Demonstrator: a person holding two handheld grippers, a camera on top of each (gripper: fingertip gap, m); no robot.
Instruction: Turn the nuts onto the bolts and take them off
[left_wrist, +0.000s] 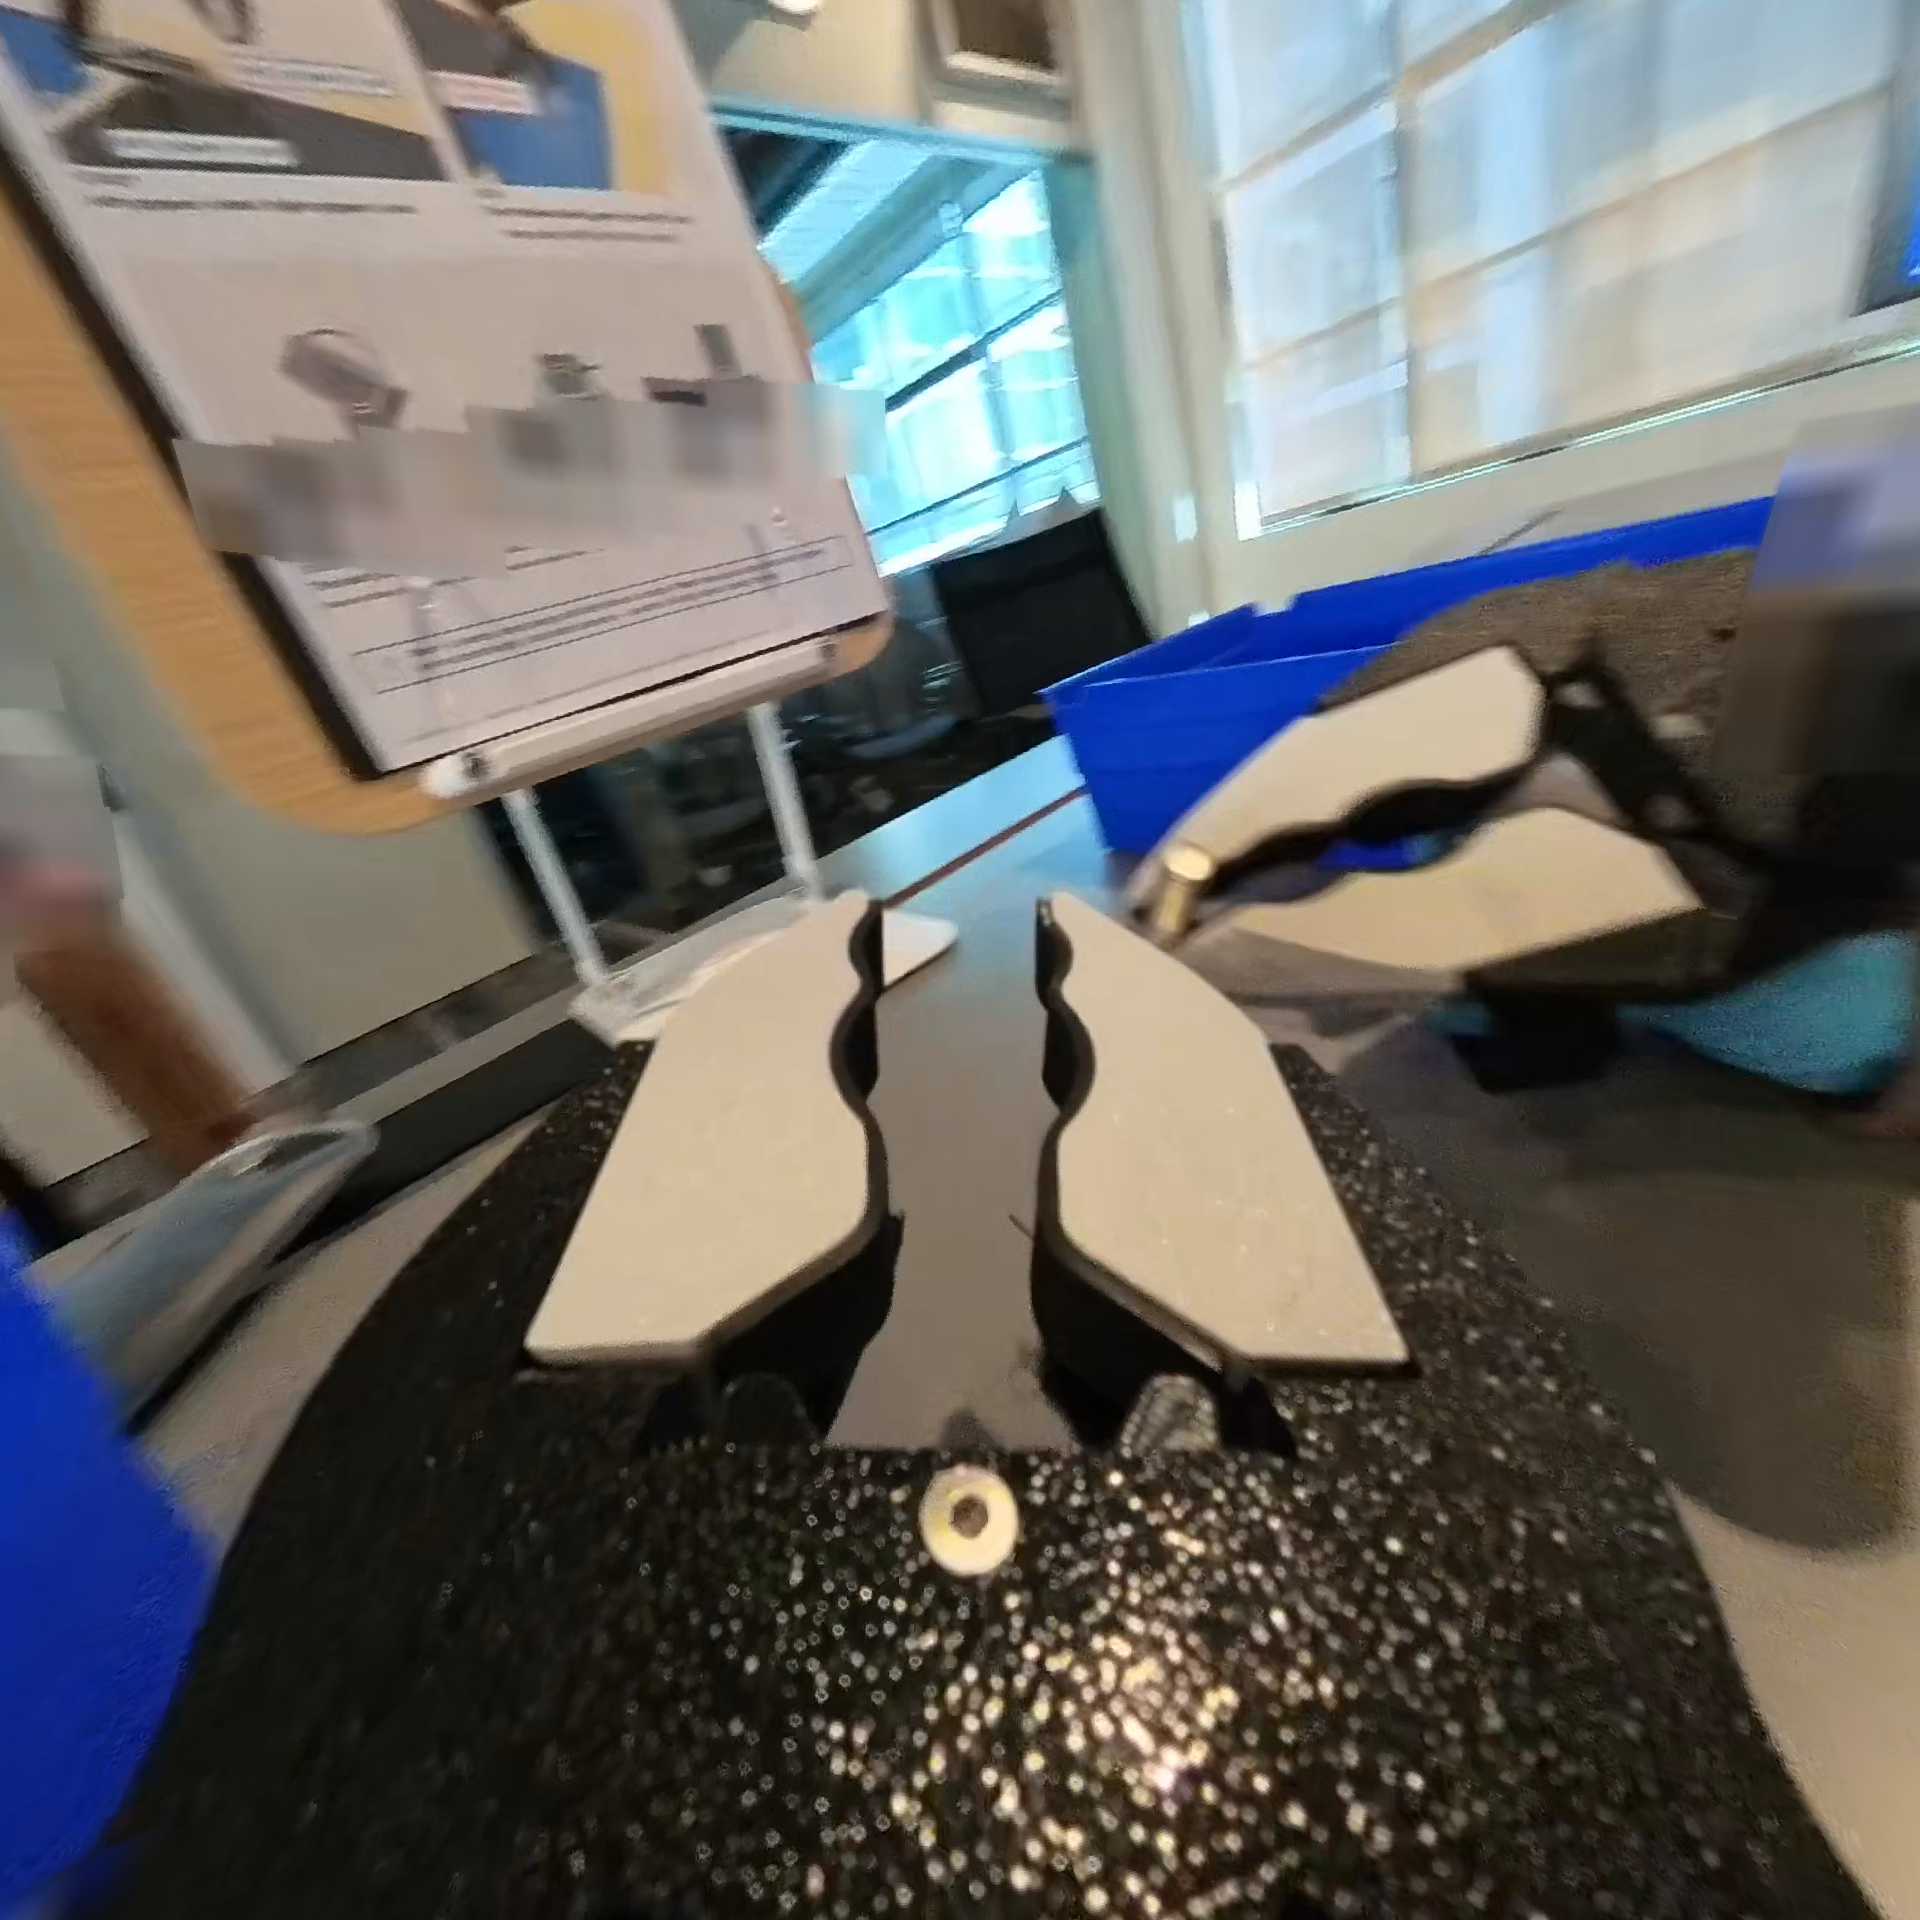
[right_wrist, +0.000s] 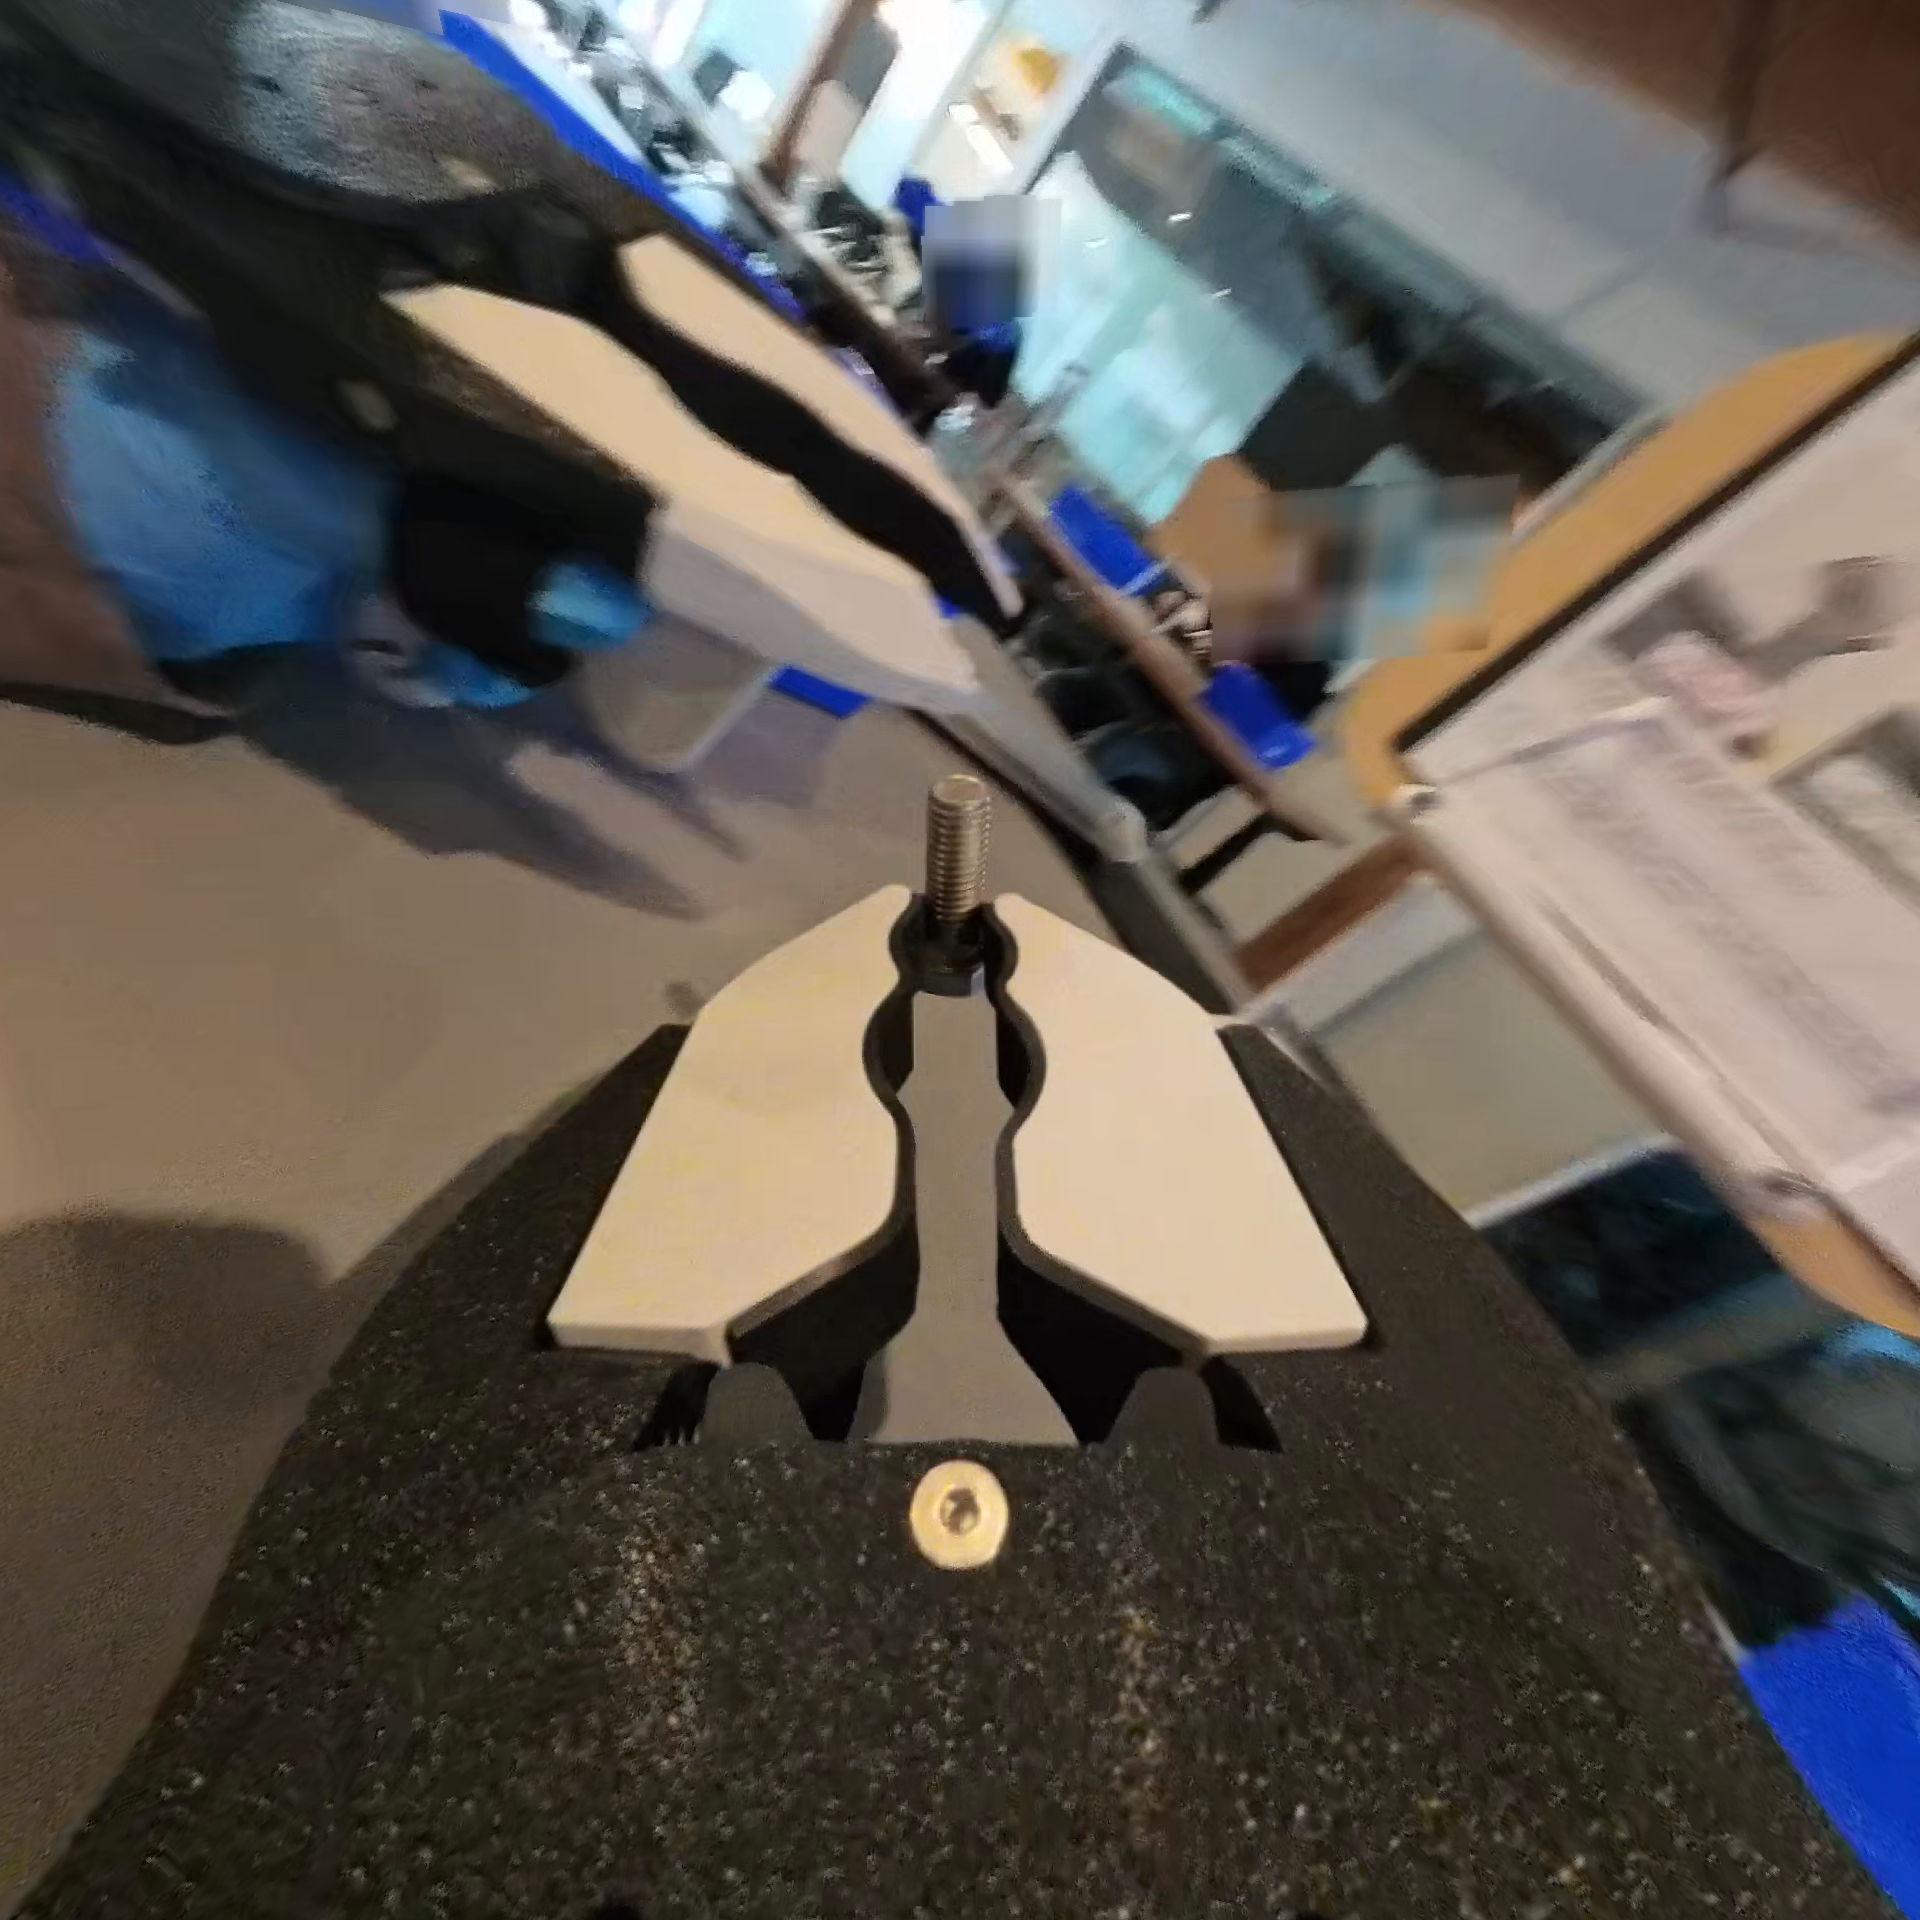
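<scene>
My right gripper (right_wrist: 943, 940) is shut on a steel bolt (right_wrist: 950, 847). It grips a black piece at the bolt's base, nut or head, I cannot tell which. The threaded end sticks out past the fingertips. In the left wrist view the right gripper (left_wrist: 1205, 920) comes in from the right, with the bolt's end (left_wrist: 1184, 883) showing at its tip. My left gripper (left_wrist: 961, 925) is open and empty, held above the dark table to the left of the bolt. It also shows, blurred, in the right wrist view (right_wrist: 987, 639) at the upper left, apart from the bolt.
Blue bins (left_wrist: 1195, 717) stand on the table behind the right gripper. A poster board on a white stand (left_wrist: 468, 416) stands at the back left. A shiny metal object (left_wrist: 208, 1216) lies at the left edge. Blue-gloved hands (left_wrist: 1766, 1018) hold the grippers over the grey table (right_wrist: 312, 987). The tips of one gripper are about 5 cm away from the tips of the other.
</scene>
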